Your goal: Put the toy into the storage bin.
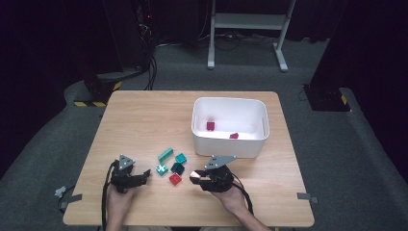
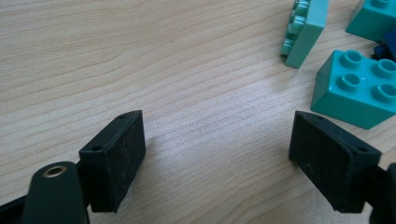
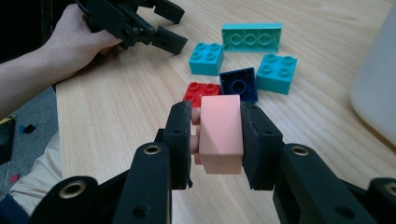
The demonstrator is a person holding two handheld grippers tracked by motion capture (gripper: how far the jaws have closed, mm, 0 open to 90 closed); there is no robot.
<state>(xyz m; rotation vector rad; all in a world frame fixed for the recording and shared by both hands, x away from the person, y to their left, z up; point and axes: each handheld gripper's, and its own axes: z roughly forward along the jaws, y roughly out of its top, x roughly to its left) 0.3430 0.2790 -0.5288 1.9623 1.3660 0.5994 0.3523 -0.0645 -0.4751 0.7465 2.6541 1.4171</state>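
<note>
Pink sloped plastic brick (image 3: 219, 133) clamped in my right tongs (image 3: 217, 140) for binning; left tongs (image 2: 217, 154) gape empty beside the teal studded brick (image 2: 357, 88).

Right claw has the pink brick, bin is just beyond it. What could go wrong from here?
1. The right claw grips the pink brick on its smooth sloped sides; it might slip out on the way to the white bin.
2. The bin's near wall stands close ahead, so a low carry could knock it.
3. The red brick and dark blue brick lie just past the claw; a dropped brick may scatter them.
</note>
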